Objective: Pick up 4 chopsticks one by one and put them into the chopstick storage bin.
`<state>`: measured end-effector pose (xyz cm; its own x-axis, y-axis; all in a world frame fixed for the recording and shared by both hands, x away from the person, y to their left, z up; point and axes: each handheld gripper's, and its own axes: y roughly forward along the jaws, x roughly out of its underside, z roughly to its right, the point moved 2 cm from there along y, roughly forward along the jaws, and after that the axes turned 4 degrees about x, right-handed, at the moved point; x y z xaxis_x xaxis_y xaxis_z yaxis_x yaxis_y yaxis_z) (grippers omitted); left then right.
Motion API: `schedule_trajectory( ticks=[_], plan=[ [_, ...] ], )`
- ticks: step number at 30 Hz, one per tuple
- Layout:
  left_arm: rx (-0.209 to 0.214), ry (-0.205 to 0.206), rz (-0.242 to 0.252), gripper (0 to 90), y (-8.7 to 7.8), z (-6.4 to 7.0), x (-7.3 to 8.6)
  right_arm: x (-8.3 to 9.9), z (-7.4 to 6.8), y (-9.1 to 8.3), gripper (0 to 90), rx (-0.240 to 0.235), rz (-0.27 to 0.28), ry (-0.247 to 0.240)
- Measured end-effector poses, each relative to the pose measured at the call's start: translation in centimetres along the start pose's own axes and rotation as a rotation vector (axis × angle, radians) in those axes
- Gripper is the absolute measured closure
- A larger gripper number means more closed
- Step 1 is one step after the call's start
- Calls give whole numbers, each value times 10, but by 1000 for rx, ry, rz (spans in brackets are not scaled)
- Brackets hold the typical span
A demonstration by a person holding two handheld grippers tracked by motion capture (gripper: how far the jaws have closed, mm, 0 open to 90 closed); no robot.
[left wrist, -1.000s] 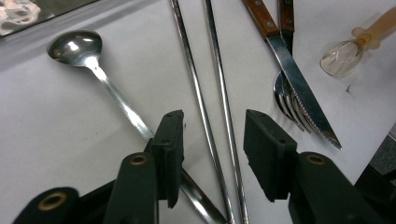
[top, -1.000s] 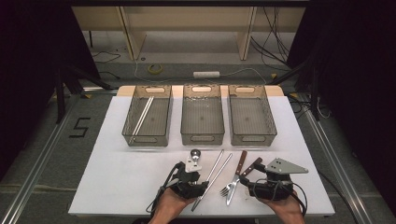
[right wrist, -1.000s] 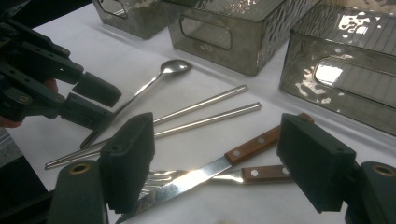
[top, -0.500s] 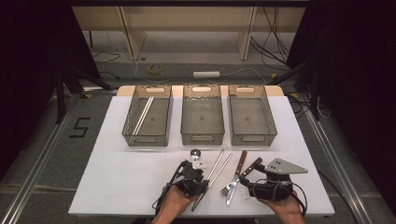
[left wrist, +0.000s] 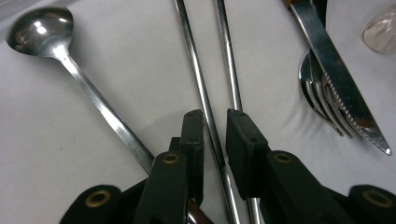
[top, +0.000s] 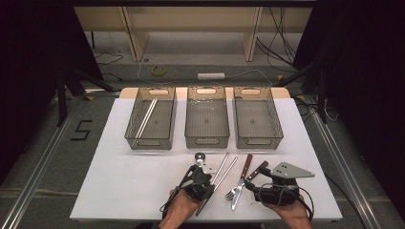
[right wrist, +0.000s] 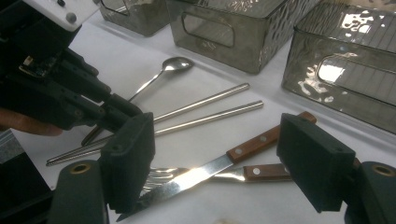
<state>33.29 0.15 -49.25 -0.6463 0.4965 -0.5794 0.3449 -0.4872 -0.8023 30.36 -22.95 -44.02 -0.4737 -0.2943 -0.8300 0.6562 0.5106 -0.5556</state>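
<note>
Two metal chopsticks (top: 223, 168) lie side by side on the white table, between a spoon (top: 200, 156) and a wood-handled knife (top: 244, 171) that crosses a fork (top: 232, 193). My left gripper (top: 206, 171) (left wrist: 215, 133) is low over them. Its jaws stand narrowly open astride the left chopstick (left wrist: 196, 70), and the second chopstick (left wrist: 226, 60) runs just outside the right jaw. The spoon (left wrist: 42, 28) lies to its left. My right gripper (top: 249, 183) (right wrist: 219, 140) hangs wide open over the knife (right wrist: 243, 151) and the fork (right wrist: 261, 171), holding nothing.
Three clear bins stand in a row at the back: the left bin (top: 149, 142) holds two long rods (top: 145, 117), while the middle bin (top: 207, 141) and the right bin (top: 259, 141) look bare. In the right gripper view, the left gripper (right wrist: 70, 93) is close by on the left.
My left gripper has slid forward and a little right, so its jaws now sit astride a chopstick. The right gripper and the cutlery have stayed put.
</note>
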Motion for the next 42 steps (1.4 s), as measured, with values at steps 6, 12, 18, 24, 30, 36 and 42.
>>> schedule_trajectory(
  ticks=[6, 12, 18, 24, 30, 36, 42],
  plan=[
    [-29, 20, -20, 770, 1, 5, -2, 0, -1, 0, 294, -4, 1, -3],
    [-26, 12, -20, 825, 1, 5, -2, 0, -1, 0, 296, -4, -4, -4],
    [-15, -19, -16, 838, 1, 3, -2, 0, -2, 0, 297, -4, -4, -4],
    [-1, -54, -17, 852, 1, 0, -3, 0, -1, 1, 297, -4, -6, -5],
    [3, -77, -17, 852, 1, -1, -4, 1, -1, 1, 297, -4, -7, -6],
    [10, -92, 2, 854, -5, -4, -10, 1, -1, 1, 297, -4, -9, -6],
    [-6, -74, 2, 855, -10, -8, -13, 0, -1, 1, 300, -4, -9, -7]
  ],
)
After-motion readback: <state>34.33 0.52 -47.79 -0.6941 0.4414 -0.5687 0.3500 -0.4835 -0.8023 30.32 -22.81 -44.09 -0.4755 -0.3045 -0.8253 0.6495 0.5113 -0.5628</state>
